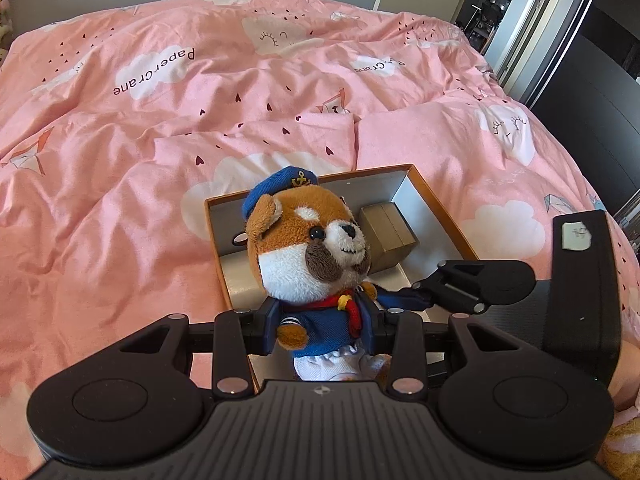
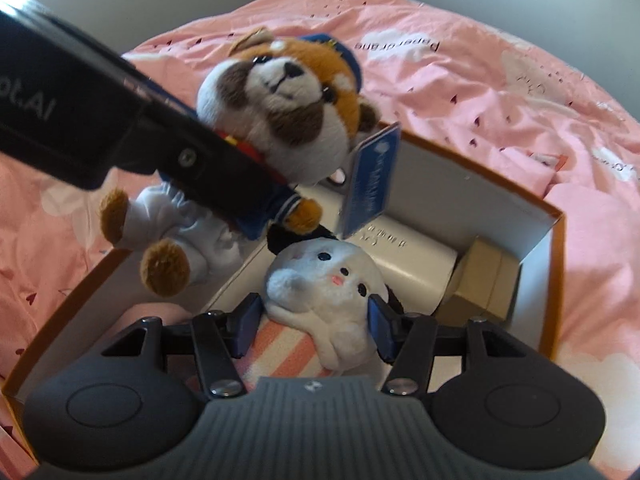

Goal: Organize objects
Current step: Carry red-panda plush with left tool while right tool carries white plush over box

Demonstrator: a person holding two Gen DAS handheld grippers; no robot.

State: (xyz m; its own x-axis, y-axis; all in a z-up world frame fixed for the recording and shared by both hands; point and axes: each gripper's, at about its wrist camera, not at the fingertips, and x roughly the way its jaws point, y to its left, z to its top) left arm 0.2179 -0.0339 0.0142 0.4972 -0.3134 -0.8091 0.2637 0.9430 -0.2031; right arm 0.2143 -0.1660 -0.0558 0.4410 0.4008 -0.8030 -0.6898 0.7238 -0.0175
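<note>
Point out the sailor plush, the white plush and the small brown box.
sailor plush (image 1: 308,248): left wrist view, on its face.
white plush (image 2: 328,284): right wrist view, on its face.
brown box (image 1: 386,236): left wrist view, on its top, inside the orange box.

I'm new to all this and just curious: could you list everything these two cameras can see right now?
Sailor-suited brown plush dog: one, brown, white, blue; gripped above the box.
White plush animal: one, white; gripped inside the box.
Orange-rimmed cardboard box: one, white inside; on the bed.
Small tan carton: one, tan; in the box's corner.
White cylinder: one; lying in the box.
Pink patterned duvet: one; covering the bed.
Left gripper: black; clamping the dog.
Right gripper: black; clamping the white plush.
</note>
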